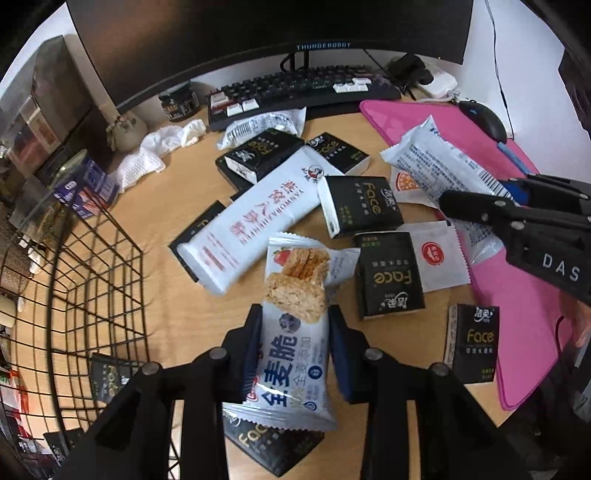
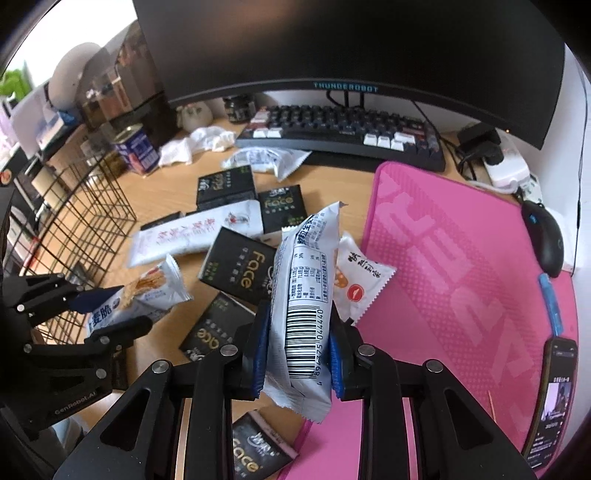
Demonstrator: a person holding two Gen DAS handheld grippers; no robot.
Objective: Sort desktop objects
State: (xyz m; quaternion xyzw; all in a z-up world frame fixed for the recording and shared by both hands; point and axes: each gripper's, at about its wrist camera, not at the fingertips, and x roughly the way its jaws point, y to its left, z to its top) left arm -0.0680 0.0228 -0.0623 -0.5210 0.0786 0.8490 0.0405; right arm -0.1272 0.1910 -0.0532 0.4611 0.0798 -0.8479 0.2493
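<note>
Cluttered wooden surface [image 1: 177, 177]: left claw [image 1: 295, 347] clamps a cereal-bar wrapper [image 1: 295, 332]; right claw [image 2: 297, 347] clamps a white barcoded packet [image 2: 303, 295]. Only the right view shows a phone [image 2: 554, 398] to its right.

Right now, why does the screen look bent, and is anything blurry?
Left wrist view: the fisheye lens bows the monitor and wire basket, and corners go black. Right wrist view: same curving; the long white packet is slightly smeared, while the barcode wrapper stays sharp.

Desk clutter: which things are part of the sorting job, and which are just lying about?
Job: cereal bar packet in left gripper; barcode packet in right gripper; black Face packs; wire basket.
Lying about: keyboard, mouse, phone, monitor.
</note>
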